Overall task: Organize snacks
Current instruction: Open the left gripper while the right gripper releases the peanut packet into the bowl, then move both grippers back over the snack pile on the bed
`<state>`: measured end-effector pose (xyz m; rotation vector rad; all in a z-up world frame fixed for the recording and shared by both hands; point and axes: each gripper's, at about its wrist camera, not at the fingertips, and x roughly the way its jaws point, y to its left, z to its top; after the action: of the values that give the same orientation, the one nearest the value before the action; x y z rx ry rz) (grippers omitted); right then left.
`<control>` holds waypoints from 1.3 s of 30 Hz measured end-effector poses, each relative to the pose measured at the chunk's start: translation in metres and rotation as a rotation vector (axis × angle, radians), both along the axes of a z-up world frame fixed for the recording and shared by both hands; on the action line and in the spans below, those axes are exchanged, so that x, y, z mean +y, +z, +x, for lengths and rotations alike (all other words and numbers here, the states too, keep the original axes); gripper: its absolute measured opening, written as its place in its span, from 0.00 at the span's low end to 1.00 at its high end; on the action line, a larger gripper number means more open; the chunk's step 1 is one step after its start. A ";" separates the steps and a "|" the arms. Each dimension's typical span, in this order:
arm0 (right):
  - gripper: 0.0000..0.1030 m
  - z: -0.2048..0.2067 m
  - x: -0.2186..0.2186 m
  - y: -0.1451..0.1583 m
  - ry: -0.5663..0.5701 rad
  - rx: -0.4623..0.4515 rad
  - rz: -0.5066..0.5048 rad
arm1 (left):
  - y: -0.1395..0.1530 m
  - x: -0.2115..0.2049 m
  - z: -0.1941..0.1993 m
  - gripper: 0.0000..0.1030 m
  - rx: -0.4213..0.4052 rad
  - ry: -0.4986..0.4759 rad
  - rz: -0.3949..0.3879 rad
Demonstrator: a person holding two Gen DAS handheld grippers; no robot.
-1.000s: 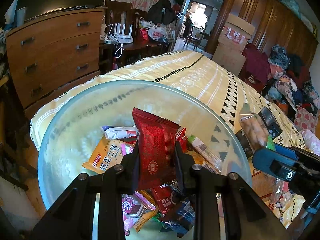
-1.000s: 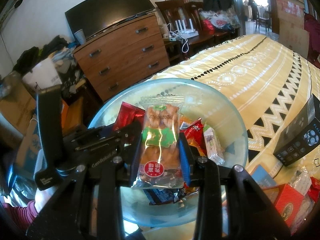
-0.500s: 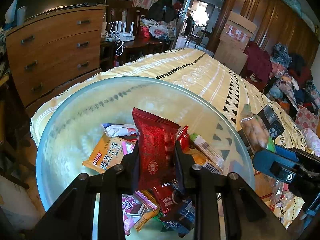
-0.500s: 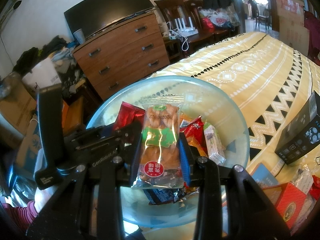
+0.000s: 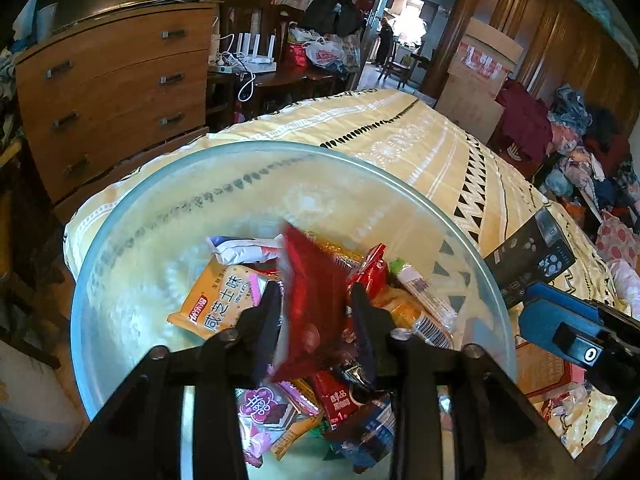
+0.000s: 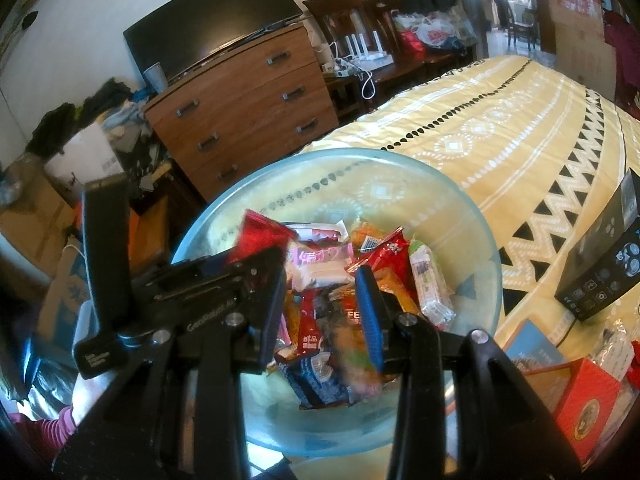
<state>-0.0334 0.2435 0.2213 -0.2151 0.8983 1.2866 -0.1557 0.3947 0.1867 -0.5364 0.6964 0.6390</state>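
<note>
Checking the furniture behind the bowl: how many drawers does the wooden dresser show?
3, stacked on the dresser: top drawer, middle drawer, bottom drawer. More might be hidden below the bowl.

Translucent glass bowl (image 5: 120, 248), glossy wrappers (image 6: 384, 256)

Daylight pours through far doorway (image 5: 404, 4), blown out white. Room otherwise dim, corners vignetted black. Fisheye bends edges hard. Red packet (image 5: 310, 304) smeared by motion blur; clear packet (image 6: 356, 364) blurred too. Soft sheen on glass bowl (image 6: 476, 216).
</note>
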 end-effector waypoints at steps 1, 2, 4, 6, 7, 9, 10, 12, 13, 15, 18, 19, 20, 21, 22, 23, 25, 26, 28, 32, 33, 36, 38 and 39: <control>0.36 -0.001 -0.001 0.000 -0.002 0.001 0.003 | 0.001 0.002 -0.001 0.46 0.000 0.008 0.006; 0.40 -0.001 -0.003 0.001 -0.003 0.003 0.007 | 0.002 0.001 -0.002 0.52 0.000 0.020 0.013; 0.54 -0.001 -0.007 0.001 -0.007 0.009 0.019 | 0.002 0.007 -0.002 0.63 0.002 0.029 0.020; 0.69 -0.004 -0.013 0.003 -0.011 0.006 0.030 | 0.005 0.004 -0.004 0.68 0.008 0.046 0.050; 0.71 -0.007 -0.018 0.004 -0.012 -0.003 0.036 | 0.006 0.005 -0.004 0.70 0.011 0.049 0.057; 0.71 -0.014 -0.027 0.007 -0.018 -0.036 0.039 | 0.008 0.000 -0.004 0.71 0.019 0.052 0.074; 0.71 -0.020 -0.036 0.010 -0.021 -0.067 0.049 | 0.010 -0.002 -0.004 0.71 0.021 0.051 0.079; 0.71 -0.030 -0.051 0.016 -0.025 -0.120 0.069 | 0.015 -0.009 -0.004 0.71 0.014 0.040 0.093; 0.71 -0.036 -0.062 0.020 -0.031 -0.153 0.083 | 0.019 -0.014 -0.006 0.71 0.000 0.032 0.106; 0.71 -0.051 -0.090 0.025 -0.056 -0.238 0.113 | 0.033 -0.031 -0.010 0.71 -0.053 0.007 0.154; 0.80 -0.073 -0.148 0.022 -0.140 -0.378 0.164 | 0.054 -0.067 -0.016 0.77 -0.162 -0.073 0.214; 0.84 -0.077 -0.168 0.016 -0.170 -0.398 0.171 | 0.059 -0.086 -0.015 0.77 -0.199 -0.124 0.236; 0.84 -0.079 -0.194 0.007 -0.212 -0.408 0.169 | 0.062 -0.097 -0.014 0.78 -0.217 -0.159 0.244; 0.84 -0.078 -0.215 -0.004 -0.245 -0.407 0.150 | 0.064 -0.118 -0.010 0.78 -0.239 -0.223 0.253; 0.84 -0.075 -0.232 -0.015 -0.274 -0.395 0.123 | 0.065 -0.136 -0.007 0.78 -0.255 -0.278 0.256; 0.84 -0.067 -0.257 -0.033 -0.321 -0.354 0.080 | 0.064 -0.161 0.000 0.78 -0.270 -0.361 0.259; 0.82 -0.045 -0.295 -0.065 -0.414 -0.241 -0.016 | 0.059 -0.195 0.012 0.78 -0.268 -0.471 0.237; 0.78 -0.031 -0.320 -0.085 -0.476 -0.159 -0.068 | 0.055 -0.212 0.020 0.78 -0.262 -0.531 0.211; 0.73 -0.008 -0.367 -0.114 -0.585 -0.035 -0.111 | 0.042 -0.247 0.034 0.78 -0.231 -0.627 0.184; 0.73 0.031 -0.449 -0.153 -0.758 0.092 -0.180 | 0.008 -0.300 0.059 0.78 -0.123 -0.779 0.106; 0.73 0.037 -0.460 -0.158 -0.781 0.116 -0.183 | 0.001 -0.308 0.063 0.78 -0.096 -0.799 0.081; 0.72 0.063 -0.497 -0.171 -0.853 0.181 -0.173 | -0.016 -0.325 0.069 0.78 -0.030 -0.824 0.036; 0.71 0.078 -0.502 -0.171 -0.868 0.156 -0.161 | -0.022 -0.335 0.072 0.78 0.001 -0.837 0.035; 0.71 0.083 -0.506 -0.174 -0.878 0.142 -0.152 | -0.023 -0.341 0.074 0.78 0.015 -0.841 0.042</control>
<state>0.0497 -0.2621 0.0478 0.1528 1.0453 0.4207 -0.0817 0.0538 0.1632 -0.1608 0.8388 -0.1312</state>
